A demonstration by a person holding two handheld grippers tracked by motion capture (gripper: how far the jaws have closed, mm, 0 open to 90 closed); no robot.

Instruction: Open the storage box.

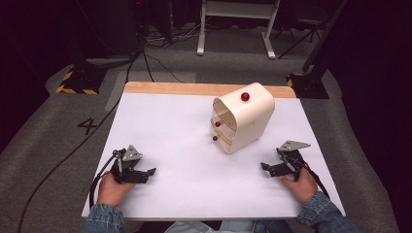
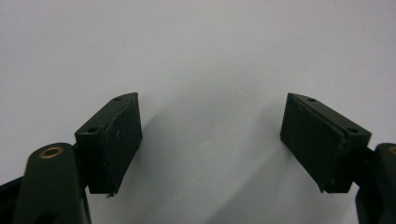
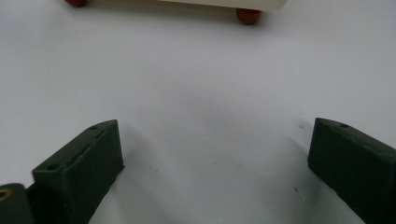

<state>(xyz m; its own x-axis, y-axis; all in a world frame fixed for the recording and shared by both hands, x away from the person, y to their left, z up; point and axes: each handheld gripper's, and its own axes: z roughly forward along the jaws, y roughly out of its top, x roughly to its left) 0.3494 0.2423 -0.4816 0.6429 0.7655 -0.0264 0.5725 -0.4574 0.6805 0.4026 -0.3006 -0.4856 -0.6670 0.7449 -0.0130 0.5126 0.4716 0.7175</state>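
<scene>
Grippers at rest on the white table [image 1: 194, 194], one per hand, both at the near edge.

Left gripper [image 1: 145, 172]: held in the left hand [image 1: 112, 188], jaws spread wide, nothing between them. In the left gripper view its jaws [image 2: 210, 140] stand far apart over bare white surface; pads [image 2: 119, 140] face inward, approx. level with each other. Cable [image 1: 94, 187] loops out behind the hand, off the table edge. Grey plate [image 1: 131, 154] sits on top.

Right gripper [image 1: 266, 167]: held in the right hand [image 1: 301, 185], jaws likewise wide, empty. In the right gripper view the jaws [image 3: 215, 163] frame bare table; ahead of them, well apart, the lower edge of the cream cabinet [image 3: 224, 3] shows w/ two red knobs [image 3: 248, 16] at the frame top. Grey plate [image 1: 293, 145] on top.

Cabinet [image 1: 248, 116]: small cream unit w/ rounded top, standing ahead of and to the left of the right gripper, farther ahead and to the right of the left gripper. Not touched by either. Open face turned toward the left gripper's side; shelves or drawers inside, two small red knobs [image 1: 217, 124] on them. One red ball knob [image 1: 245, 96] on the side panel near the top.

Denim sleeves [image 1: 320, 211] visible at both wrists.
</scene>
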